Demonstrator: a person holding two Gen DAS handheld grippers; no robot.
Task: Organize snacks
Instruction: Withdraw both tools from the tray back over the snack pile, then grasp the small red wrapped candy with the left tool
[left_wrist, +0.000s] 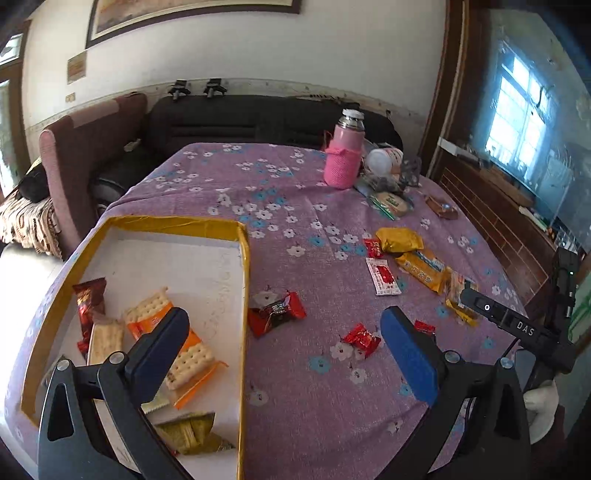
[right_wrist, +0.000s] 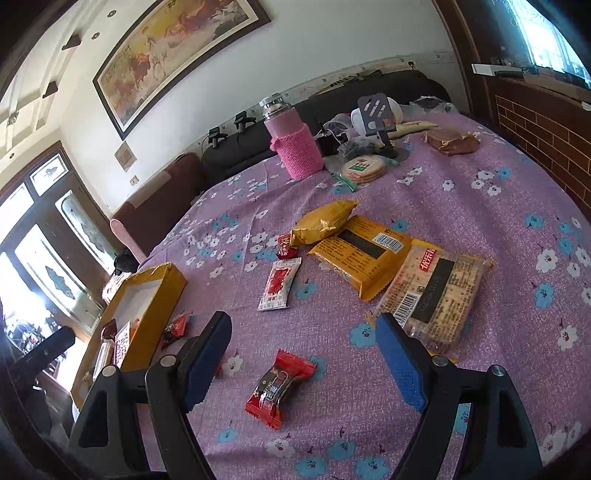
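Over on the purple floral tablecloth (right_wrist: 461, 206), the right gripper (right_wrist: 299, 363) hangs wide open with a red candy (right_wrist: 277, 387) lying loose between its jaws, untouched. Cracker packs (right_wrist: 432, 291) sit at its 1 o'clock. The left gripper (left_wrist: 284, 354) is spread open too, empty, its left finger over the yellow-rimmed box (left_wrist: 243, 280) holding biscuits (left_wrist: 184, 354).
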